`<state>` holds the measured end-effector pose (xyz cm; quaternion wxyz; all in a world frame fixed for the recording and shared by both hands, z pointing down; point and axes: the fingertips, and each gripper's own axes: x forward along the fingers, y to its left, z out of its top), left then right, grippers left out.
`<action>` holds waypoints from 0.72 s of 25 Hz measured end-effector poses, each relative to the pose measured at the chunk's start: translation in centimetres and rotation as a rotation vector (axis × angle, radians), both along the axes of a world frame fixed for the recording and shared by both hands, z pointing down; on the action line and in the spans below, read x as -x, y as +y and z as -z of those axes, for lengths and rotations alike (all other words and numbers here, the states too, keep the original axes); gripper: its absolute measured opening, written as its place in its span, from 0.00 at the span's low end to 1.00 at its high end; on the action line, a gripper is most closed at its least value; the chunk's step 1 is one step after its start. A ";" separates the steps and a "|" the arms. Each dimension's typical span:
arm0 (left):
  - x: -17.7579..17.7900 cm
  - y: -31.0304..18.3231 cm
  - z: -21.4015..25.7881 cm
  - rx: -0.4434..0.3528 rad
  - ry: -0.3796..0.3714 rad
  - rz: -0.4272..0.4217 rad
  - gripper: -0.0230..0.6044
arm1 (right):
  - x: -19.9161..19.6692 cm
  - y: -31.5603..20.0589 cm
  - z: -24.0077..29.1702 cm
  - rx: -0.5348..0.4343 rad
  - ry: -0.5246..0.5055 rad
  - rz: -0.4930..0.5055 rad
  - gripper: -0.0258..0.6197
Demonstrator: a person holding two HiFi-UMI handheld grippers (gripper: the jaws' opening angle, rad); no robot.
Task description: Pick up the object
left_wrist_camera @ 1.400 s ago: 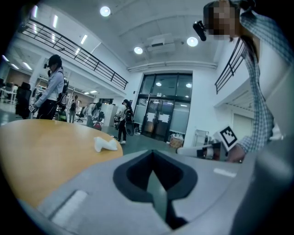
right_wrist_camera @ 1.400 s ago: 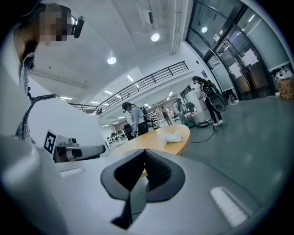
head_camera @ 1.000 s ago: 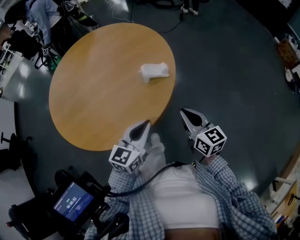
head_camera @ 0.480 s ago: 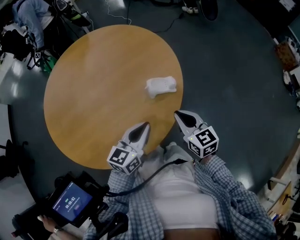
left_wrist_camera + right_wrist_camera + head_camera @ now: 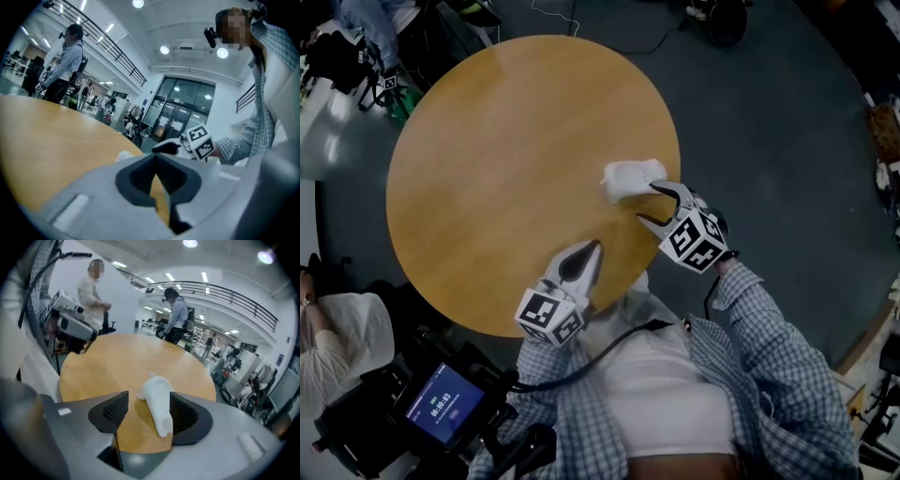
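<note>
The right tool [image 5: 649,202], brought forward, is being opened around the lumpy white object [image 5: 630,175]; it should be centred before squeezing.

The person wears a long-sleeved shirt [image 5: 778,384] in a fine blue-and-white check. It hangs unbuttoned over a plain white top [image 5: 666,398], and its two front edges frame the white cloth on either side. The fabric is loose and creased. The right sleeve [image 5: 748,298] reaches the wrist and ends in a cuff of the same check. A thin black cable [image 5: 609,349] curves across the upper part of the white top. In the left gripper view, a small black camera [image 5: 211,33] sits on the head.
</note>
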<state>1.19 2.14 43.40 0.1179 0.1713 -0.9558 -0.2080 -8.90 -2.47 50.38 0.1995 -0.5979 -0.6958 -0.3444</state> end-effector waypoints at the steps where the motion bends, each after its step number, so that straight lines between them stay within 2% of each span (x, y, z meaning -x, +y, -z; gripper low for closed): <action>1: 0.1 0.2 -0.1 0.001 0.003 0.009 0.03 | 0.5 0.7 -0.7 -0.053 -0.023 0.061 0.47; 5: 0.4 1.2 -0.1 0.005 0.021 0.065 0.03 | 2.2 2.9 -3.6 -0.227 -0.042 0.276 0.65; 9: 0.2 2.3 -0.7 0.014 0.042 0.114 0.03 | 3.7 4.3 -6.8 -0.363 -0.052 0.387 0.68; 13: -0.2 3.4 -1.2 0.017 0.046 0.152 0.03 | 4.1 4.9 -9.7 -0.455 -0.063 0.434 0.70; 18: -0.5 4.1 -1.5 0.017 0.055 0.178 0.03 | 4.6 5.3 -11.2 -0.479 -0.089 0.426 0.74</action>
